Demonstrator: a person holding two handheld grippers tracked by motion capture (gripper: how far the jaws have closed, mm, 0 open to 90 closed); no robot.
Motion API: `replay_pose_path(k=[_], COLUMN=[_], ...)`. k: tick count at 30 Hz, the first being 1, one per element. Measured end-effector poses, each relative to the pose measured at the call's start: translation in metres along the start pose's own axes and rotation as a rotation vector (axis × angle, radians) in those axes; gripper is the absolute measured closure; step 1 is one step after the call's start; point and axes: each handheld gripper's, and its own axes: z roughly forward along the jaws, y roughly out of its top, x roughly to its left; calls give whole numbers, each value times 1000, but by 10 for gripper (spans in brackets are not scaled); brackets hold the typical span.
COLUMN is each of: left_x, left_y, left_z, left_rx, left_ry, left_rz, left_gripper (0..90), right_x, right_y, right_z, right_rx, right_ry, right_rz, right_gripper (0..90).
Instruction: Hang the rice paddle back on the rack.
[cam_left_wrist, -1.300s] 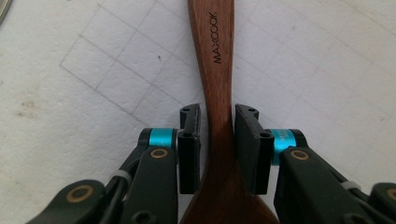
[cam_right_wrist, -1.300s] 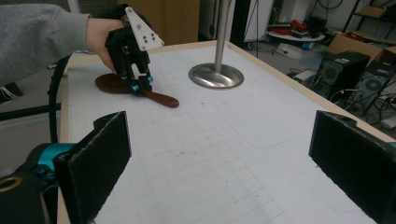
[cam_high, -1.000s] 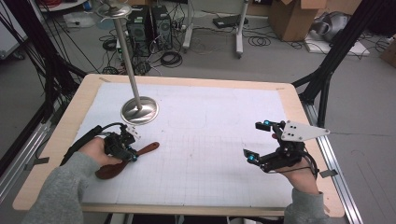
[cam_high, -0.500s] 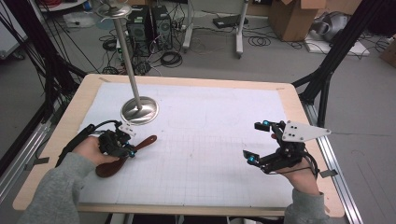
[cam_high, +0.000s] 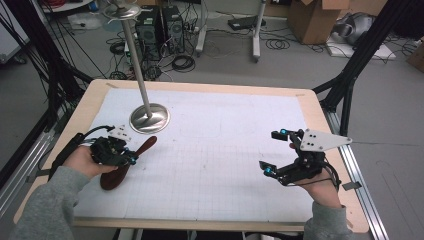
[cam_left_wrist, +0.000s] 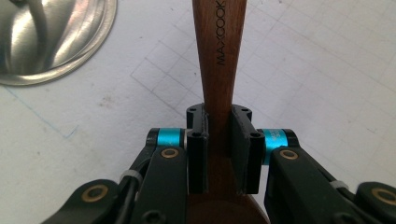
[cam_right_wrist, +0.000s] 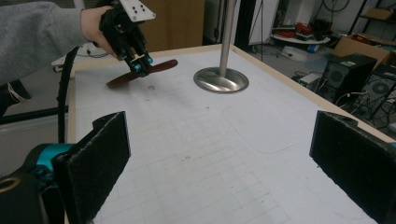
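Observation:
A dark wooden spoon (cam_high: 148, 145) marked MAXCOOK is held just off the white mat. My left gripper (cam_high: 131, 157) is shut on its handle (cam_left_wrist: 219, 46), close to the bowl end (cam_high: 112, 177). The handle points toward the round base of a metal stand (cam_high: 149, 118). In the right gripper view, the left gripper (cam_right_wrist: 140, 65) carries the spoon (cam_right_wrist: 161, 67) tilted over the mat. My right gripper (cam_high: 272, 152) stays at the table's right side. Its jaws stand wide open with nothing between them (cam_right_wrist: 219, 158).
The stand's pole (cam_high: 137, 55) rises from its base (cam_right_wrist: 221, 79) at the back left of the mat (cam_high: 225, 130). The base edge (cam_left_wrist: 51, 37) lies just beyond the spoon's tip. Computer cases, cables and cardboard boxes sit on the floor past the table.
My left gripper has risen with the spoon and drifted toward the stand base, lifting the spoon off the mat. The right gripper has stayed put.

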Motion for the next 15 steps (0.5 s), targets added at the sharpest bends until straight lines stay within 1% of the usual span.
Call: replay_pose_path(k=[2,7,9,11,15], left_x=[0,2,3,5,13], left_y=[-1,-2,-1,-1,-1], left_z=[-3,-12,-15,-19,-25], left_rx=[-13,-27,-39,-50,-76], left_ry=[1,7,10,14,20], left_rz=[-10,-23,-36,-38,-62], left_gripper=[775,776,775,776,776], right_x=[0,0,0,-1,-2], right_y=[0,0,0,0,-1], right_z=[0,2,2,3,3], right_rx=[3,10,9,8,15], right_ry=[1,5,5,4,4], right_rz=[3,1,2,4,6], right_gripper=[38,38,38,38,38])
